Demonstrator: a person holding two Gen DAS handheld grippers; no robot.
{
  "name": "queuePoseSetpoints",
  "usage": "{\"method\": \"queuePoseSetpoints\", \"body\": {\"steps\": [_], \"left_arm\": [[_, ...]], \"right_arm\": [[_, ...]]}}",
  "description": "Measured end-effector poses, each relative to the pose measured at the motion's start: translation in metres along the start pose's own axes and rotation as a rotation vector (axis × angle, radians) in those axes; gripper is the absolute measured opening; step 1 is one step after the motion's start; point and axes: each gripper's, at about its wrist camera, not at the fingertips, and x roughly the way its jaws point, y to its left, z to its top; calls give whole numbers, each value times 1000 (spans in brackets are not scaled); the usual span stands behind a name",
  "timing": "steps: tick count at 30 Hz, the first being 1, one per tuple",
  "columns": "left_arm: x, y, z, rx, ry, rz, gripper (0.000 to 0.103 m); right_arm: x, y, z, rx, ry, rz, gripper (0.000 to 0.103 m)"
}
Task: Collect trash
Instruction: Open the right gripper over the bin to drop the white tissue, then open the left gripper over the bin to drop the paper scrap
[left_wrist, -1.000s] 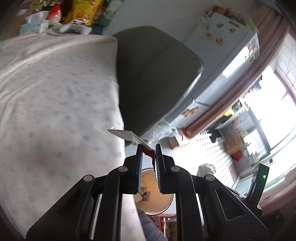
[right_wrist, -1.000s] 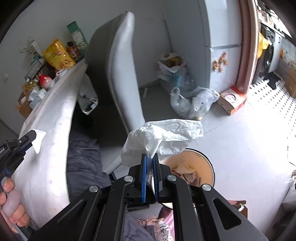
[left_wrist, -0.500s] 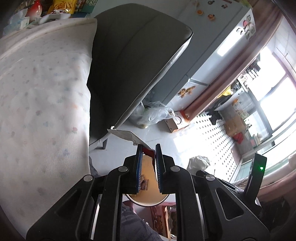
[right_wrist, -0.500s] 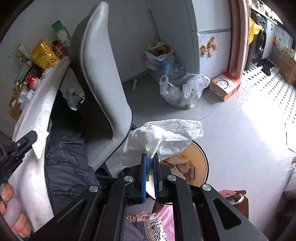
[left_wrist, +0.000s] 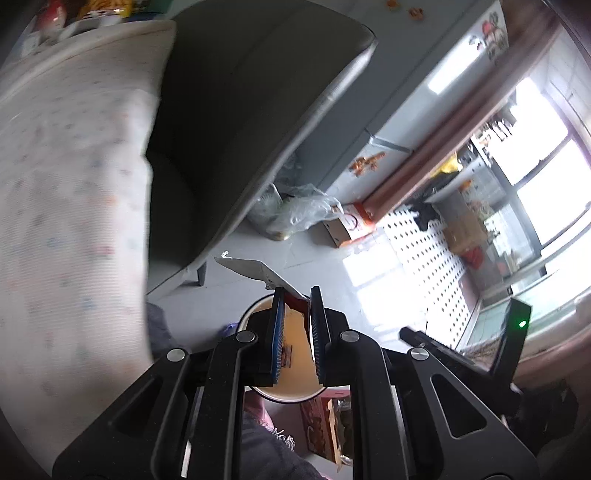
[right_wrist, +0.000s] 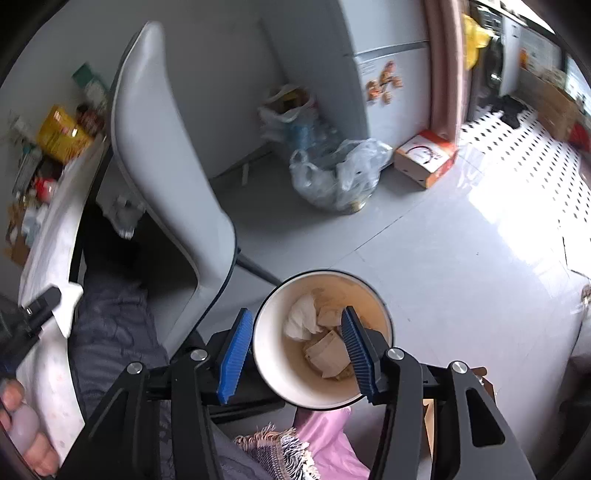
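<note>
Landmark: round cream waste bin (right_wrist: 321, 339) on the grey floor, just beside the grey chair's leg. Far left of the bin, table with a speckled white cloth (left_wrist: 70, 206); snack packets crowd its far end. Left gripper (left_wrist: 297, 295) above the bin's near rim, pads pressed on a torn wrapper (left_wrist: 255, 269), white outside, red inside, its flap sticking out up and left of the fingertips, over the floor between bin and chair. From the right wrist view that gripper (right_wrist: 40, 306) shows at the left edge by the tablecloth, a hand (right_wrist: 22, 428) on its grip. Grey chair (right_wrist: 166, 177) between table and bin. Right gripper (right_wrist: 295, 332) directly over the bin, jaws opening, blue pads spread to either side of the bin mouth, nothing between them. Crumpled white tissue (right_wrist: 301, 321) lies inside the bin, on brown paper scraps (right_wrist: 327, 354). Beyond the bin: clear plastic bags (right_wrist: 336, 173), then a cardboard box (right_wrist: 424, 158) by the fridge.
</note>
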Motion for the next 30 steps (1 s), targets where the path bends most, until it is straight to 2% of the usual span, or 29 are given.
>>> {"method": "queuePoseSetpoints", "body": {"steps": [7, 15, 16, 18, 21, 25, 28, 30], "left_arm": [[35, -42, -1, 78, 85, -57, 14], [78, -85, -11, 140, 196, -115, 17], [83, -87, -13, 135, 217, -127, 20], [92, -90, -16, 135, 255, -142, 54], [91, -90, -17, 134, 236, -133, 70], [83, -88, -13, 133, 224, -127, 78], [68, -83, -7, 121, 188, -117, 88], [60, -78, -1, 108, 166, -107, 95]], "right_arm": [[-33, -29, 6, 44, -71, -8, 60], [-61, -55, 2, 72, -112, -29, 63], [-64, -59, 2, 79, -117, -32, 63], [-67, -65, 1, 95, -123, -37, 64], [-65, -68, -1, 106, -121, -31, 64], [-62, -67, -2, 109, -116, -15, 64], [-63, -64, -1, 106, -115, -2, 64], [-66, -60, 1, 99, -120, 5, 70]]}}
